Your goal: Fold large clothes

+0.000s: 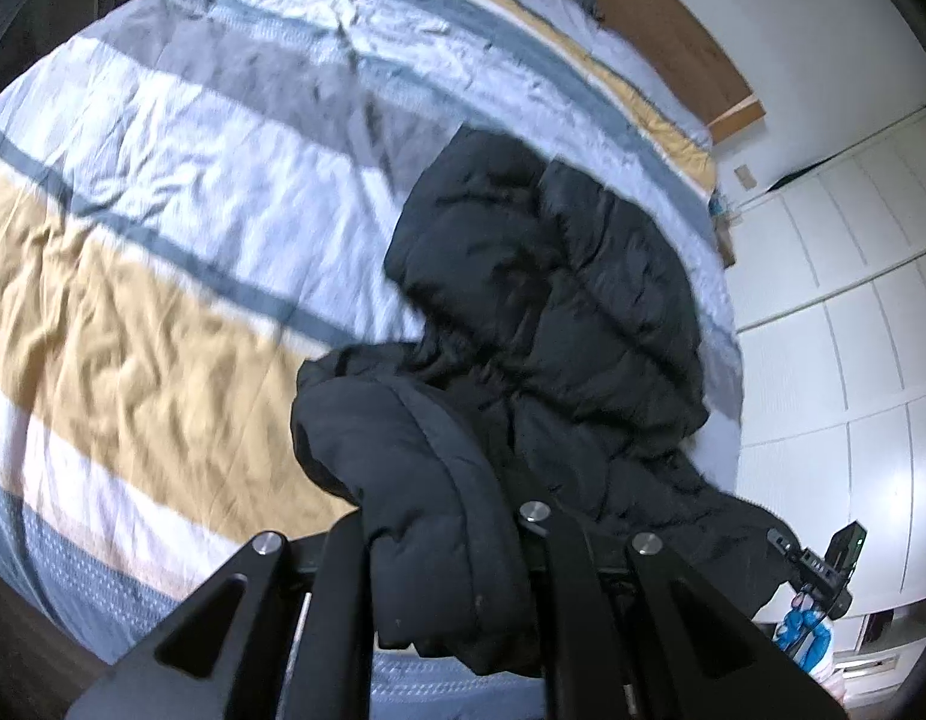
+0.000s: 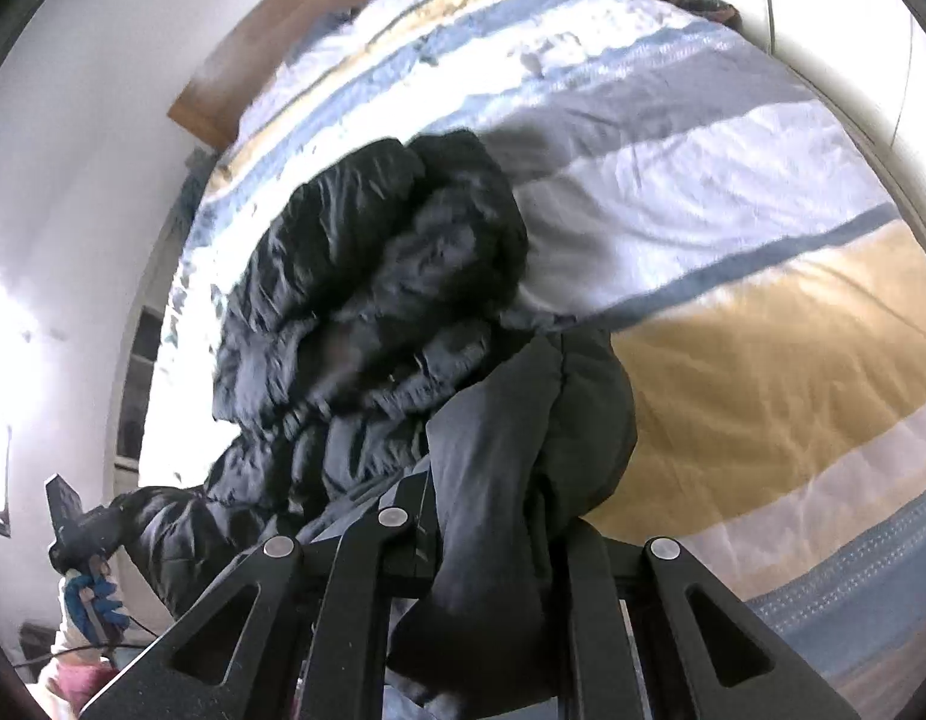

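Holding a puffy black jacket (image 1: 541,300) up over the bed (image 1: 163,192) is the step being done now, it seems. The left gripper (image 1: 445,546) is being kept clamped on a thick padded fold of the jacket, and the right gripper (image 2: 493,552) is being kept clamped on another padded fold.

To do this step well, both folds are best kept pinched tight, because the slippery, puffy cloth could be squeezed out. The two grippers are best moved apart at the same height, so the jacket is being pulled flat and not twisted. Then it can be laid down slowly on the striped cover.

The jacket is being held at the near side of the bed, with its far end lying on the cover. Its long axis is running from near to far, toward the wooden headboard (image 1: 673,30). A rounded part, maybe the hood, is pointing to the far end, but the picture is blurred there, so this is only being guessed. The near part is being bunched up between the grippers.
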